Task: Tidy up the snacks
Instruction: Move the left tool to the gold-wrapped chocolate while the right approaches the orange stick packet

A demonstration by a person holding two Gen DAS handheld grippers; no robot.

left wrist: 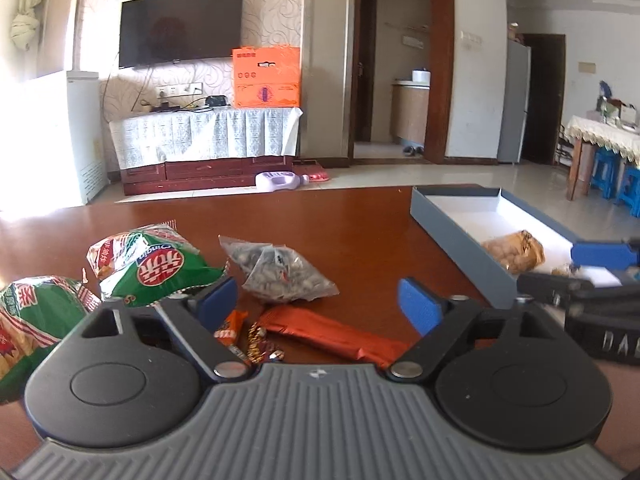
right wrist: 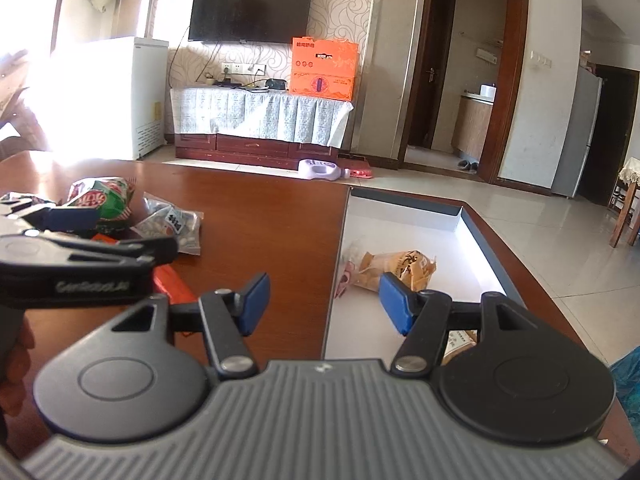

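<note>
Snacks lie scattered on the reddish-brown tabletop (left wrist: pixel 320 216) in the left wrist view: two green-and-red bags, one (left wrist: pixel 156 268) at centre left and another (left wrist: pixel 36 320) at the left edge, a clear bag of seeds (left wrist: pixel 280 272) near the middle, an orange bar wrapper (left wrist: pixel 332 336) below it, and small wrapped candies (left wrist: pixel 248 340) beside the bar. Left tongs (left wrist: pixel 318 300) stand released above the orange bar, nothing pressed between the blue pads. A shallow grey box (right wrist: pixel 404 204) with a white floor fills the right half of the right wrist view; a tan snack packet (right wrist: pixel 400 268) and a pink wrapper (right wrist: pixel 346 276) rest inside it. Right tongs (right wrist: pixel 322 304) hang unclenched over the box's near left wall, empty.
</note>
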